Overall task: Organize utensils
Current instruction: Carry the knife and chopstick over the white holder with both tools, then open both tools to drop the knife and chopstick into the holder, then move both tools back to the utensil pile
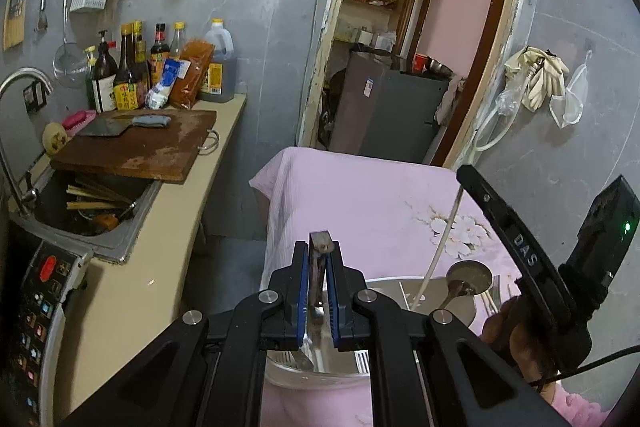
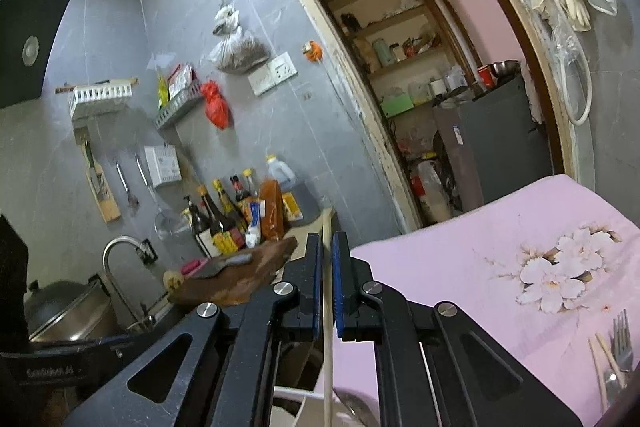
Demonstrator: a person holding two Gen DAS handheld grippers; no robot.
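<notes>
Utensils split between both tools: left gripper (image 1: 319,269) clamped a flat metal utensil handle (image 1: 320,247) upright above the steel basin (image 1: 384,287) on the pink floral cloth (image 1: 360,195). Right gripper (image 2: 326,267) pinched a pale chopstick (image 2: 327,347), jaws narrow. Fork and chopsticks (image 2: 612,355) lay at four o'clock on the cloth.

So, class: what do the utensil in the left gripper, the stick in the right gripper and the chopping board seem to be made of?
Utensil: metal, likely steel; grey with a dull shine.
Stick: pale and matt, probably wood or bamboo, possibly plastic.
Chopping board: wood; reddish-brown, with worn pale patches.
</notes>
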